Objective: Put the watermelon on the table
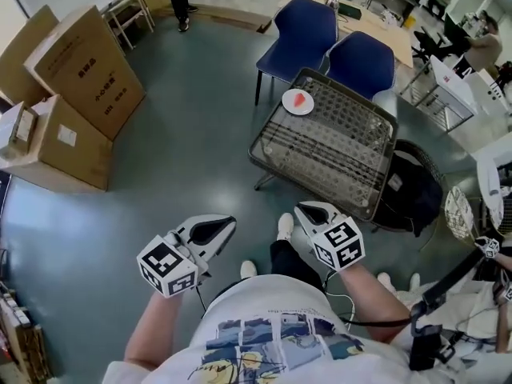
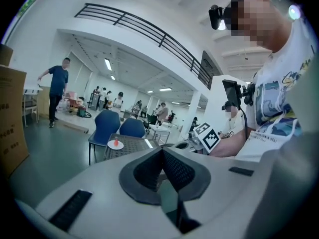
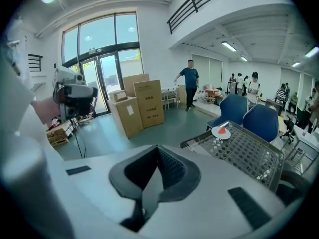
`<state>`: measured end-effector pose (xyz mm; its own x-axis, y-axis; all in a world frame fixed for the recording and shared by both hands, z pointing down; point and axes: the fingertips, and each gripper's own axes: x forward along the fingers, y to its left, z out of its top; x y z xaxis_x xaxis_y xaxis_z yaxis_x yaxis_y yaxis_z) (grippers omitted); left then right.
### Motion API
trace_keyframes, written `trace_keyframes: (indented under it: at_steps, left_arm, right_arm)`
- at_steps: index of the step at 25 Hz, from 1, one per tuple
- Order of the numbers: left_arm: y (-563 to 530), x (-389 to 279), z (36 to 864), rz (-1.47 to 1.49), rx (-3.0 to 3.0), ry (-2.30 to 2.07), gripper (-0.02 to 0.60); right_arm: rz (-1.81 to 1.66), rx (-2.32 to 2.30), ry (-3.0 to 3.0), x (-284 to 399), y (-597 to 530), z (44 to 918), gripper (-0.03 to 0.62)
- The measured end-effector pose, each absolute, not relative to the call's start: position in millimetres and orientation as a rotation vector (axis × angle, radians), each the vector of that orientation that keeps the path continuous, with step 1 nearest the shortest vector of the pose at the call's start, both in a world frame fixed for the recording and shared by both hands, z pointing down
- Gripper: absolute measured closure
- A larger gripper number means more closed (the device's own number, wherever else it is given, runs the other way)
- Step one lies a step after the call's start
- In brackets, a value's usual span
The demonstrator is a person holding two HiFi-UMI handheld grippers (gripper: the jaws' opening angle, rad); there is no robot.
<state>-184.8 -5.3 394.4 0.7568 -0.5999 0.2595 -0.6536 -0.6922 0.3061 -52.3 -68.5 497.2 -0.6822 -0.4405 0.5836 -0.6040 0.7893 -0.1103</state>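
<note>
A red watermelon slice [image 1: 299, 98] lies on a small white plate [image 1: 290, 106] at the far left corner of a metal mesh table [image 1: 336, 146]. Both gripper views show the slice too, small and distant: watermelon slice [image 2: 116, 143] and watermelon slice [image 3: 222, 130]. My left gripper [image 1: 228, 222] and right gripper [image 1: 302, 209] are held close to my body, well short of the table. Seen along its own jaws, the left gripper [image 2: 162, 150] is shut with its dark pads meeting and nothing between them. The right gripper [image 3: 157, 147] is shut and empty as well.
Two blue chairs [image 1: 302, 24] [image 1: 364, 58] stand behind the table. Cardboard boxes [image 1: 80, 74] sit at the left, and a black bag [image 1: 412, 190] rests by the table's right side. My white shoes [image 1: 285, 226] are on the grey floor. A standing person [image 3: 190, 86] is far off.
</note>
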Motion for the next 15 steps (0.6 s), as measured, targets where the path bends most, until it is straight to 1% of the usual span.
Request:
trace_keyframes:
  at_steps: [3, 6, 11, 15]
  left_arm:
    - [30.5, -177.7, 397.8, 0.199, 2.571, -0.902, 0.572]
    - [58.4, -164.4, 401.6, 0.225, 2.583, -0.859, 0.572]
    - [90.0, -131.6, 402.1, 0.237, 2.593, -0.821, 0.572]
    - [103.9, -87.3, 390.0, 0.174, 2.593, -0.822, 0.572]
  right_arm:
    - [0.348, 0.762, -2.467, -58.2, -22.5, 475.3, 0.583]
    - [0.290, 0.767, -2.475, -49.2, 11.2, 461.5, 0.583]
    - [0.290, 0.786, -2.497, -15.9, 51.3, 452.7, 0.583]
    - [0.295, 0.797, -2.538, 22.0, 80.6, 438.2, 0.583]
